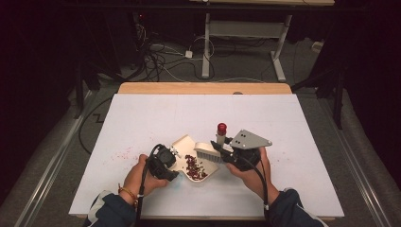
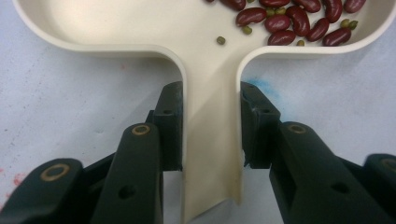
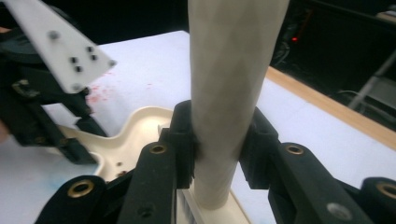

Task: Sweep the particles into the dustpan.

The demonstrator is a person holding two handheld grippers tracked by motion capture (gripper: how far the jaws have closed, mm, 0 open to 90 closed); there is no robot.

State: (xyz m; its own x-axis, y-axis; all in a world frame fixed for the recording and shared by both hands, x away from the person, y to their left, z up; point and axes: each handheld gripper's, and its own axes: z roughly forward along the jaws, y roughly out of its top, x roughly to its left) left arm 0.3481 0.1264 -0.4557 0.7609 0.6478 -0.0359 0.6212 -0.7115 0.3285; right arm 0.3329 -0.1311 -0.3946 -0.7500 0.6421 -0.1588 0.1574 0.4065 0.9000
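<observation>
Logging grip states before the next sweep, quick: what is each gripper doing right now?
Left gripper: shut on the dustpan handle.
Right gripper: shut on the brush handle.

I count one dustpan [image 1: 187,144], one brush [image 1: 208,152] with a single red-capped handle, and two grippers, the left [image 1: 171,158] and the right [image 1: 226,152]. The beans [image 1: 195,167] are too many and too bunched to count.

Dim room w/ dark surroundings, table [image 1: 142,118] lit from above; closeups soft, slightly blurred.
</observation>
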